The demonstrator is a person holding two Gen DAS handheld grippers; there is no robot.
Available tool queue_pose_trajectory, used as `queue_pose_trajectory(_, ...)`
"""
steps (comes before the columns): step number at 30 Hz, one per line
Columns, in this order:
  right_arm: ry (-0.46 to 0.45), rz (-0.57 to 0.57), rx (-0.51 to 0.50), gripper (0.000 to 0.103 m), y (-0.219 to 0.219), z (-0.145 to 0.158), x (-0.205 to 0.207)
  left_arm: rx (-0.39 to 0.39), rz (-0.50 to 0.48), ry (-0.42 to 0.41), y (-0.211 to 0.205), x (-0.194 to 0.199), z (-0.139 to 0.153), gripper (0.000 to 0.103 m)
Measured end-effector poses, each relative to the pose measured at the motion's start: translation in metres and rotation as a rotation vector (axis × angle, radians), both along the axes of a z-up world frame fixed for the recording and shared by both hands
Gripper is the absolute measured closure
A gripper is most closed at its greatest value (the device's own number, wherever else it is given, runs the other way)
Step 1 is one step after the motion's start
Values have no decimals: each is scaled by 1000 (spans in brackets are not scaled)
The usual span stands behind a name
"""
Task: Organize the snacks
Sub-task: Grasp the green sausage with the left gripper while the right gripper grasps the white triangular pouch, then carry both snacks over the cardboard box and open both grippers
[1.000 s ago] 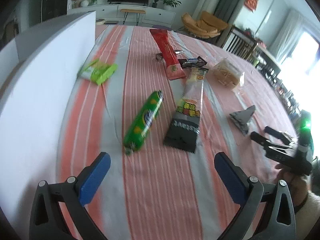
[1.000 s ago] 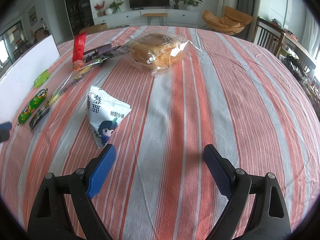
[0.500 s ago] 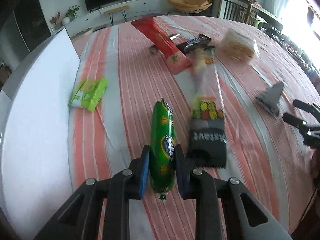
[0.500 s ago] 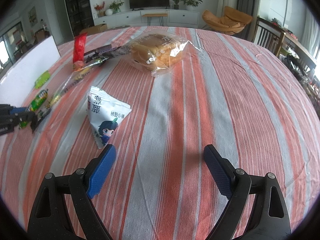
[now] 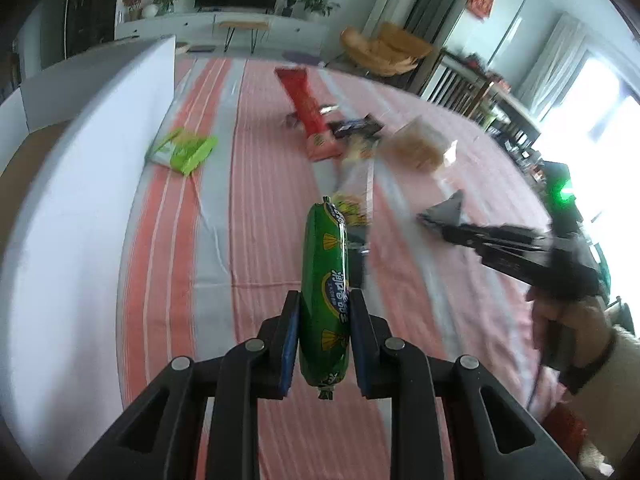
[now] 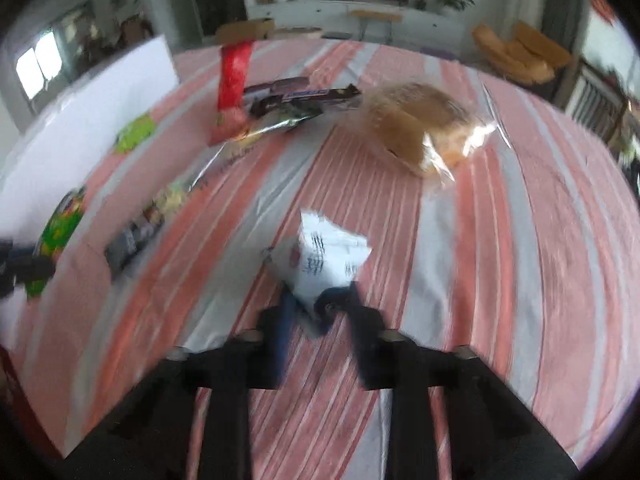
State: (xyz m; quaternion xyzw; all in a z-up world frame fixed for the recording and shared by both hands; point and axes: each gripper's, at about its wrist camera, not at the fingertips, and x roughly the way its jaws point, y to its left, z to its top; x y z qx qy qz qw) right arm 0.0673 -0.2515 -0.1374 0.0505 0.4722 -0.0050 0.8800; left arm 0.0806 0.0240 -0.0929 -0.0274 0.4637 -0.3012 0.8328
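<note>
between my left gripper (image 5: 324,344) pads sits the green sausage (image 5: 325,292), clamped near its tail end, nose pointing to 12 o'clock over the striped cloth (image 5: 256,184). my right gripper (image 6: 318,312) has pinched shut on the bottom corner of the white pouch (image 6: 326,256), which sits just above the jaws at centre frame. the white box (image 5: 80,208) runs from 8 to 11 o'clock in the left view; i judge that is where both snacks go.

to do this well i'd keep the sausage level so its long free end doesn't swing, and lift the pouch gently, since a corner grip on soft film may slip.

still on the cloth: lime packet (image 5: 185,151) at 10, red packet (image 5: 308,120) at 12, dark bar (image 6: 304,98) and bread bag (image 6: 424,128) in the right view at 12 to 1.

writing: yellow print on the sausage and dark characters on the pouch, both too blurred to read.
</note>
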Motion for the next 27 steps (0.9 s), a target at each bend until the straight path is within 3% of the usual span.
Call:
queue_pose_trajectory(3,-37,-33,69,90,-7,15,-10,-68,6,-14,8,-7,19,80)
queue_pose_trajectory(9,-117,40,143,90,18,61,-8,-193,67,-82,42,-12,71,80)
queue_pose_trajectory(15,-185,118,360,90,64,98,10,-251,175,-156,106,-11,116,80)
queue_pose_trajectory(19,-239,263,412,90,144,136,29,-169,292,-210,154,-6,128,80)
queue_pose_trajectory(23,-229,408,451,90,227,152,47,-67,450,-191,210,2,114,80)
queue_pose_trajectory(26,-211,475,429,77,275,154,55,36,548,-163,241,5,96,80)
queue_pose_trajectory(27,-214,483,426,62,282,157,56,59,584,-159,250,3,94,77)
